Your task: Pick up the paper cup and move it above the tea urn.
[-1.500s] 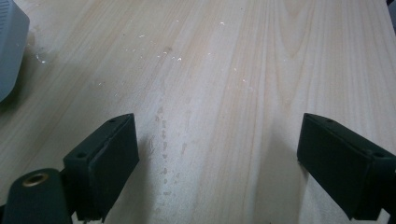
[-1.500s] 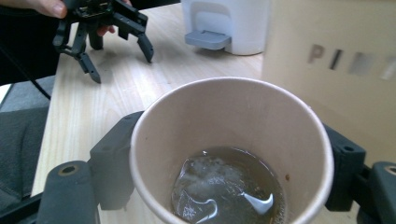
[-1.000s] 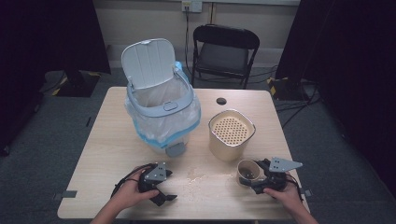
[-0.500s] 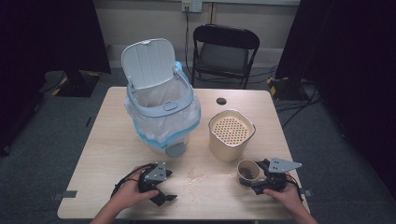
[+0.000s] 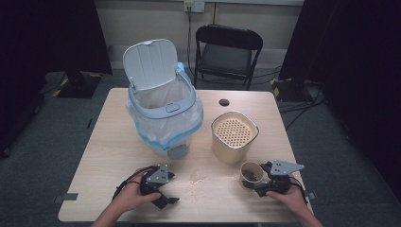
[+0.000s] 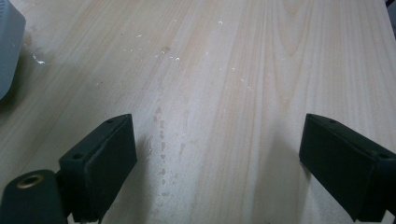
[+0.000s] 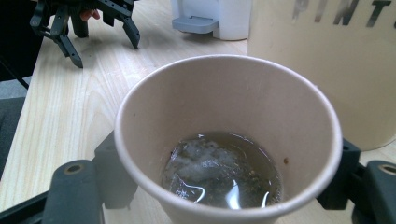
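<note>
Two grippers near table [image 5: 118, 142] front edge: left gripper [image 5: 163, 196] open, empty; right gripper [image 5: 253, 185], jaws just closing, clamps paper cup [image 5: 251, 174]. Folding chair [image 5: 229, 52] behind far edge.

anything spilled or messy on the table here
Yes. Pale crumbs and smears are scattered on the table between the two grippers, in front of the white bin. The paper cup in the right gripper holds murky liquid with soggy bits, upright, not spilling.
</note>
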The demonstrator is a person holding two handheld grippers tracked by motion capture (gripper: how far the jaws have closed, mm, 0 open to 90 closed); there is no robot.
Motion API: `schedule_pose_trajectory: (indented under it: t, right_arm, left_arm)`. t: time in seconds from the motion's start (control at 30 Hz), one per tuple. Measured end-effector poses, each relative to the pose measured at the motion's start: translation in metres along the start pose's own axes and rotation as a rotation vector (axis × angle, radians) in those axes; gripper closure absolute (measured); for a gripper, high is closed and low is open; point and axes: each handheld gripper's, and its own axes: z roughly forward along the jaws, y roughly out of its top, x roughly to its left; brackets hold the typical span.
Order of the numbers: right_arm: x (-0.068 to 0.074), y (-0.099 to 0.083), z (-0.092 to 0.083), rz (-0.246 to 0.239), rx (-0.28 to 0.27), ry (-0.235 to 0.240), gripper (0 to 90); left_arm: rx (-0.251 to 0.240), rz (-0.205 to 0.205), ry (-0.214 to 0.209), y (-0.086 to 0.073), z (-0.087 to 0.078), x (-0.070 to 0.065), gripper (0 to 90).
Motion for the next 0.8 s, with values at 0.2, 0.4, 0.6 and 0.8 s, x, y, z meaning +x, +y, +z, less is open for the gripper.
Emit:
schedule_pose_trajectory:
  t: [0.2,0.4,0.6,0.8]
  right_arm:
    - [0.0,0.001,-0.002,-0.003,0.008,-0.005,26.1]
    - [-0.01,0.009,-0.015,0.002,0.009,-0.057,26.3]
    - [-0.026,0.016,-0.031,0.012,0.006,-0.115,26.4]
    - [-0.043,0.02,-0.037,0.026,0.027,-0.172,26.4]
  left_arm:
    - [0.0,0.0,0.0,0.0,0.0,0.0,10.3]
    - [0.003,0.001,-0.002,0.0,0.0,0.0,9.9]
    - [0.006,-0.001,-0.001,0.0,0.0,0.0,9.4]
    - [0.006,0.003,-0.003,0.0,0.0,0.0,9.3]
